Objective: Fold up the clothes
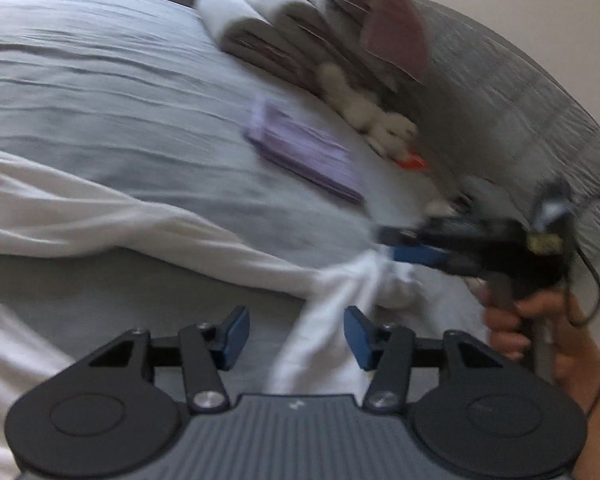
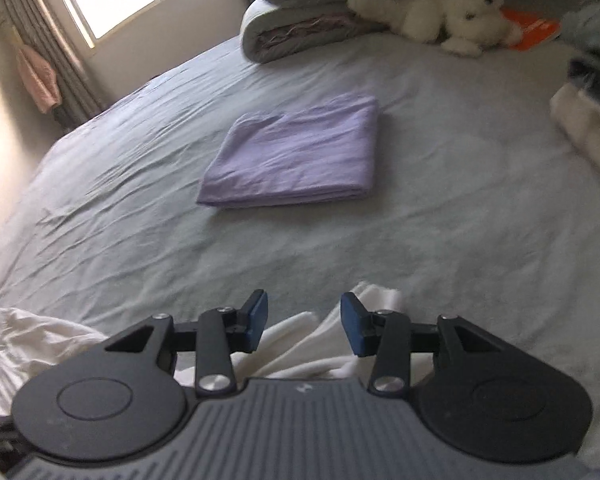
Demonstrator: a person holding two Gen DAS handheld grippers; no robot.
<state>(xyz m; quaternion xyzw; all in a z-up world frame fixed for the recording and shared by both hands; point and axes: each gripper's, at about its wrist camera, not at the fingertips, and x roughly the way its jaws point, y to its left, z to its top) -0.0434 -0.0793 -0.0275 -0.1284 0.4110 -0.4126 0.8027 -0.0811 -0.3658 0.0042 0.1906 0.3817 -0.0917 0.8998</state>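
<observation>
While both hand-held grippers stand over the white garment (image 1: 228, 240), neither one clamps it. The left hand-held gripper (image 1: 296, 338) has its jaws wide apart, and a twisted strip of the white cloth runs up between them without being pinched. The right hand-held gripper (image 2: 304, 326) is also wide open in its own view, with bunched white cloth lying under and between its pads; in the left view it looks to touch the same bunch, but blur hides the contact there.

The garment lies crumpled on the bed (image 2: 440, 216), nearer to the camera than the lilac cloth (image 2: 296, 152), which is already folded into a flat rectangle and rests well apart from it. Beyond the lilac cloth are a rolled duvet (image 2: 300, 20) and a white plush toy (image 2: 440, 14).

To my judgement, a good fold needs the garment flat: each gripper should close on a single edge or corner, not on the thick twisted part, and the two should pull apart gently until the wrinkles leave. Whether this bunch is being picked up or was just let go, I cannot say.
</observation>
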